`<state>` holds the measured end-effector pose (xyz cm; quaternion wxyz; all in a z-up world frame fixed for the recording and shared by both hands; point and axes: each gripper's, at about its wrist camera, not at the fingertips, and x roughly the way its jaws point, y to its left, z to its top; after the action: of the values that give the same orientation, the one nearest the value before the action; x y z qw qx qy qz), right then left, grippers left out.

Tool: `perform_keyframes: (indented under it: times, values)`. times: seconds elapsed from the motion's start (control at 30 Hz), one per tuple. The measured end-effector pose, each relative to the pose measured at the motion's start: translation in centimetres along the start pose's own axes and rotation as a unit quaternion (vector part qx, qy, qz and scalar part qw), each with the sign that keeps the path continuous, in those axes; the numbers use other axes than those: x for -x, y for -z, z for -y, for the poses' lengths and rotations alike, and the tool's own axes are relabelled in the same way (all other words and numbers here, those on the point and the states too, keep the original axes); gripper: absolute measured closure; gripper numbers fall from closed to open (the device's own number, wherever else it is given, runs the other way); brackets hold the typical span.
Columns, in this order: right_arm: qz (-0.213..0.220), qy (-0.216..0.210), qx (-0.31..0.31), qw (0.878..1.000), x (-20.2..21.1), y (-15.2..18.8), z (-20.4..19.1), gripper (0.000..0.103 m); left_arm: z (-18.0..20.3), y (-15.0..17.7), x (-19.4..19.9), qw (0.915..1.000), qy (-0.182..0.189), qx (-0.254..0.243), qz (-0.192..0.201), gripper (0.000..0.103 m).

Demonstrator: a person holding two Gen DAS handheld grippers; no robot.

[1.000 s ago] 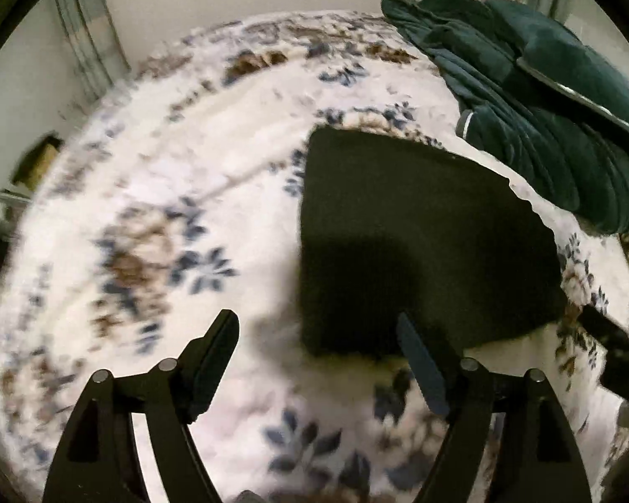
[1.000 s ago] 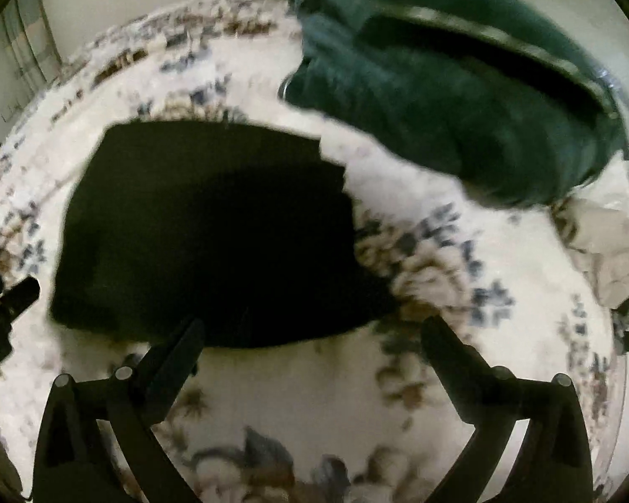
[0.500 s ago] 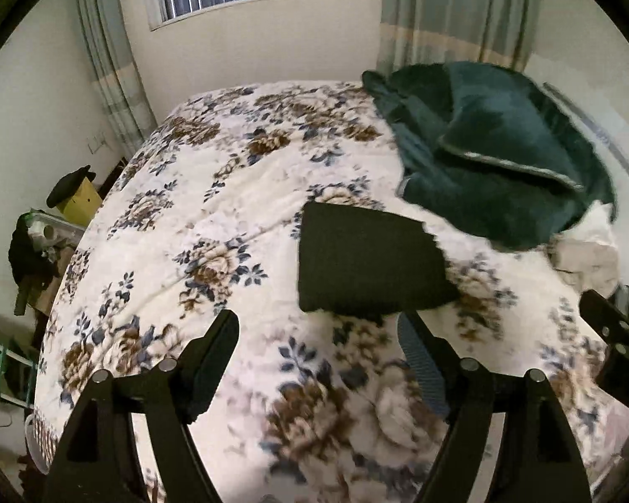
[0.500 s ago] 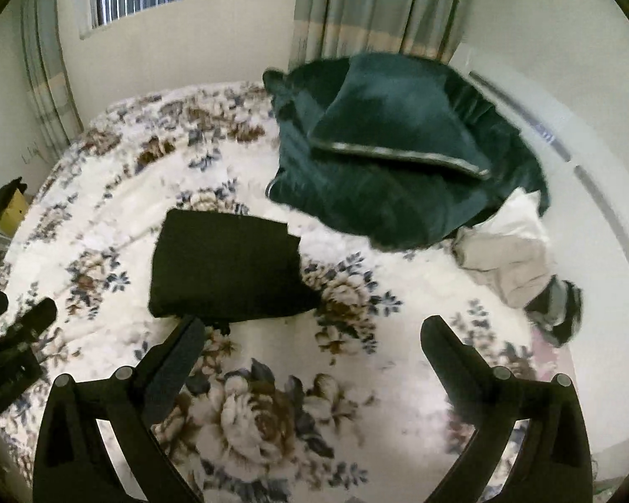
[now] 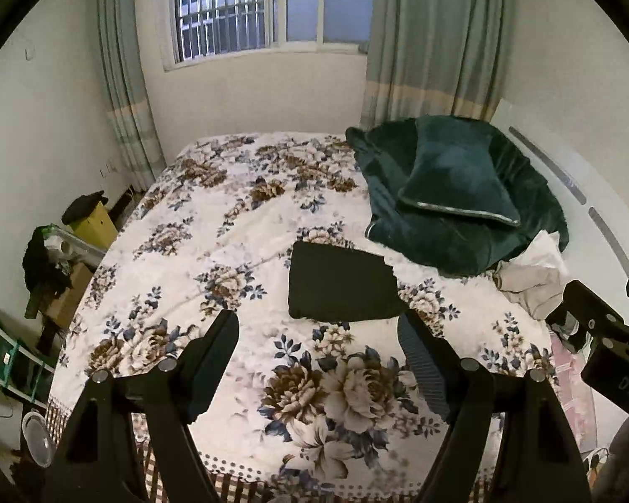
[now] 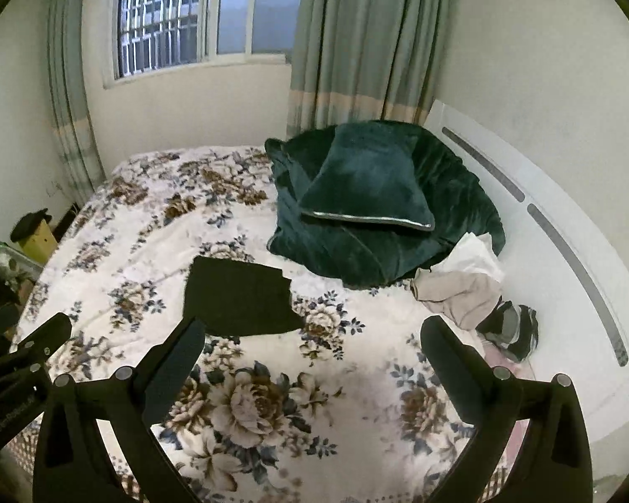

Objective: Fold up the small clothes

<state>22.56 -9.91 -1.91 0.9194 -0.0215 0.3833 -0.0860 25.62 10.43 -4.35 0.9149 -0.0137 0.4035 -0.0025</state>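
A folded black garment [image 5: 339, 283] lies flat on the floral bedspread [image 5: 214, 251], mid bed; it also shows in the right wrist view [image 6: 239, 295]. My left gripper [image 5: 318, 335] is open and empty, held back above the bed's near edge, well short of the garment. My right gripper [image 6: 310, 343] is open and empty, likewise pulled back. A heap of unfolded clothes, beige [image 6: 461, 293] and dark [image 6: 511, 329], lies at the right by the headboard.
A dark green blanket with a pillow [image 6: 369, 193] on top fills the bed's far right. A white headboard [image 6: 566, 226] runs along the right. Boxes and clutter [image 5: 54, 260] stand on the floor at the left. A window and curtains [image 5: 432, 37] are behind.
Both grippers have pulled back and up from just over the black garment, so the whole bed and room show now. The garment stays folded where it lay.
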Motion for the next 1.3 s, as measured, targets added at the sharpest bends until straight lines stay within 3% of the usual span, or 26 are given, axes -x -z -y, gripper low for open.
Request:
perform_keyframes:
  times: [0.33,0.37,0.4,1.3]
  values:
    - [0.025,-0.010,-0.008,1.000,6.1,0.1,1.5,0.000,-0.5,0.0,4.4,0.9996,-0.009,-0.001,0.028,0.024]
    - [0.025,-0.012,-0.008,1.000,6.4,0.2,1.6,0.000,-0.5,0.1,4.6,0.9995,-0.008,0.001,0.029,0.017]
    - [0.022,-0.013,-0.009,1.000,6.6,0.3,1.8,0.000,-0.5,0.2,4.8,0.9995,-0.008,0.001,0.031,0.000]
    - [0.032,-0.037,0.012,0.999,7.6,-0.1,2.5,0.000,-0.7,0.9,7.5,0.9979,-0.030,0.017,0.055,0.000]
